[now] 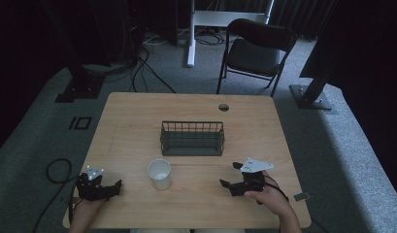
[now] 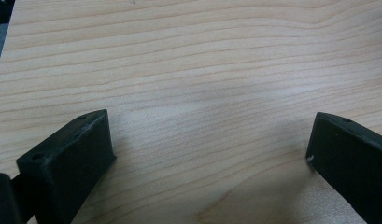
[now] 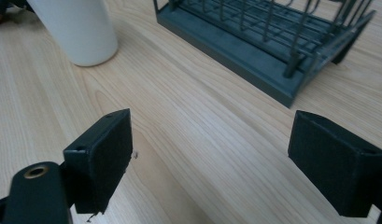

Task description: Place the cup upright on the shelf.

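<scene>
A white cup (image 1: 159, 174) stands upright on the wooden table (image 1: 138, 116), in front of a dark wire basket (image 1: 192, 138) at the table's middle. My left gripper (image 1: 119, 183) rests near the front left corner, left of the cup, open with bare wood between its jaws (image 2: 209, 140). Right of the cup, my right gripper (image 1: 229, 174) is held in a hand, open and holding nothing (image 3: 209, 144). In the right gripper view the cup (image 3: 76, 30) stands at upper left and the basket (image 3: 272, 37) at upper right.
A round cable hole (image 1: 223, 107) sits near the table's far edge. Behind the table stand a black folding chair (image 1: 256, 48) and a white stand leg (image 1: 190, 34). Cables lie on the grey carpet at left (image 1: 55, 170).
</scene>
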Demonstrator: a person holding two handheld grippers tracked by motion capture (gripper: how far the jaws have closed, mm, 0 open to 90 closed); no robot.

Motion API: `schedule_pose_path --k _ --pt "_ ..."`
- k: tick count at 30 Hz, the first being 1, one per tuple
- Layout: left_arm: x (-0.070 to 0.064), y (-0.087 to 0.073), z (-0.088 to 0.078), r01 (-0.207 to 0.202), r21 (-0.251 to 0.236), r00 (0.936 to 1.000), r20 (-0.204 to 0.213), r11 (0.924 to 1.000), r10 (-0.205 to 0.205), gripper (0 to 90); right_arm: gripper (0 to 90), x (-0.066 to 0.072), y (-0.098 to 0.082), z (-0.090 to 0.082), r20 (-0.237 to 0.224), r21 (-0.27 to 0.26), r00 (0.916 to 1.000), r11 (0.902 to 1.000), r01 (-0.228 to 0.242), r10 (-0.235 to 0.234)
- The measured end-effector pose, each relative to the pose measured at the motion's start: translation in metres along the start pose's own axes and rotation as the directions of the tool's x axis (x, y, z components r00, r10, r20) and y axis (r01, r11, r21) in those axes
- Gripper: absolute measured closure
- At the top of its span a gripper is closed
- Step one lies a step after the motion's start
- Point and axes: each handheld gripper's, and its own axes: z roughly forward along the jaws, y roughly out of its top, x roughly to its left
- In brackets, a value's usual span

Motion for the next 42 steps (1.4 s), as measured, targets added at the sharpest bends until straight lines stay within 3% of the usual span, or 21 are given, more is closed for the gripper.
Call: schedule_pose_path --k 10,25,42 --pt "0.000 0.000 0.000 -0.001 0.001 1.0000 0.000 1.0000 0.001 0.7 13.5 0.016 0.010 0.015 -0.066 -0.005 0.9971 0.9992 0.038 -0.039" --pt "0.000 0.000 0.000 -0.001 0.000 1.0000 0.000 1.0000 0.001 0.7 13.6 0.035 0.025 0.036 -0.109 -0.011 0.9910 0.9970 0.077 -0.077" --pt "0.000 0.000 0.000 -0.001 0.000 1.0000 0.000 1.0000 0.001 0.7 13.7 0.062 0.044 0.064 -0.183 -0.043 0.9743 0.9911 0.126 -0.131"
